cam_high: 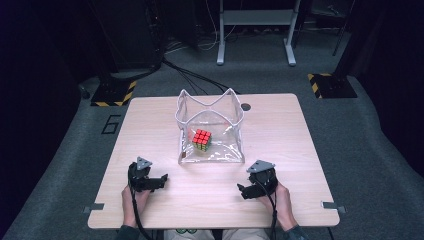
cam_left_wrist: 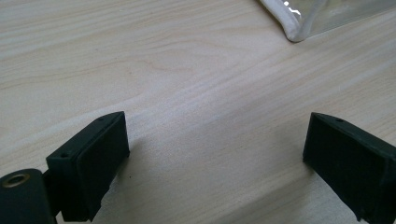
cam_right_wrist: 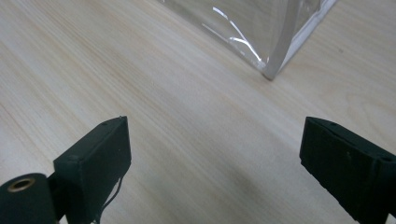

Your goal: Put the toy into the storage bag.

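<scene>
Desk: pale wood top, rounded corners, a small round hole near the far edge; bare wood is seen along the near edge and on both sides.

Clear plastic pouch: stood upright at mid-desk, white-trimmed, mouth open upward with a wavy rim. Its near bottom edge lies just beyond both tools. A lower corner is seen at the top of the left gripper view and of the right gripper view.

Rubik's cube: lodged inside the pouch on its floor, red face up, clear of the near wall.

Left tool: held low over the desk near the left front, jaws spread wide, nothing between them; open wood lies ahead up to the pouch.

Right tool: held at the right front, jaws likewise spread wide and unloaded, apart from the pouch.

The two tools are kept well apart, with bare desk between them.
</scene>
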The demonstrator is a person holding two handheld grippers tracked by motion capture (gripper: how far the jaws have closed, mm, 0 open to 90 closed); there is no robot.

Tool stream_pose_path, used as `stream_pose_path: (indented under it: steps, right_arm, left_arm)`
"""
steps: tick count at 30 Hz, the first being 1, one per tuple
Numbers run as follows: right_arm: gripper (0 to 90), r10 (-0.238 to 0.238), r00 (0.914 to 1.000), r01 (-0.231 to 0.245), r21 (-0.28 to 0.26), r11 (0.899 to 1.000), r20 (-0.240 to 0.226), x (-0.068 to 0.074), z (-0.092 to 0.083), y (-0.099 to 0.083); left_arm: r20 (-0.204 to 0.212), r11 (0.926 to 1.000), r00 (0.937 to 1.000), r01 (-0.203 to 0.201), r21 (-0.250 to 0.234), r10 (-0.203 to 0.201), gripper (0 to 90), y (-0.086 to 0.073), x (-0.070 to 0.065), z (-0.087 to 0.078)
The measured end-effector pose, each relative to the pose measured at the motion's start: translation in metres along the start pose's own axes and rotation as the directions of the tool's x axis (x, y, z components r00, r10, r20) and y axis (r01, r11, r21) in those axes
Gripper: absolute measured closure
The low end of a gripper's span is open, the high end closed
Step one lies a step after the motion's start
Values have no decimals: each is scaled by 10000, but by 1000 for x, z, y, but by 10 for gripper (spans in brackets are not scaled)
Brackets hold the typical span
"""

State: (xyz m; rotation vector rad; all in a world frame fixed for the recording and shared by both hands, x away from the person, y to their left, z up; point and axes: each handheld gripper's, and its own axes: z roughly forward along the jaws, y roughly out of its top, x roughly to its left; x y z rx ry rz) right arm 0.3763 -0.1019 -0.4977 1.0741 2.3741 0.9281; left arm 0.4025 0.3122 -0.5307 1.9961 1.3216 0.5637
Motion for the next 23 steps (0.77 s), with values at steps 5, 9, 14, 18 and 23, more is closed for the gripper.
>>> stream_pose_path:
  steps: [5, 9, 14, 18, 23]
  right_arm:
    - [80, 164, 9998, -164, 13, 9999, -74, 0, 6, -14]
    - [75, 318, 9994, -318, -40, 9995, -137, 2, 11, -23]
    - [62, 390, 9992, -388, -229, 9990, 71, 2, 13, -27]
    - [48, 616, 9981, -616, -149, 9980, -2, 2, 14, -28]
    - [45, 689, 9975, -693, -267, 9972, -157, -1, 14, -31]
  left_arm:
    - [1, 10000, 10000, -3, 0, 3, 65, 0, 0, 0]
    - [2, 10000, 10000, 4, -1, -4, 65, 0, 0, 0]
    - [-17, 10000, 10000, -15, 2, 15, 65, 0, 0, 0]
    - [-4, 10000, 10000, 3, -1, -3, 65, 0, 0, 0]
    - [-34, 10000, 10000, -4, -1, 4, 65, 0, 0, 0]
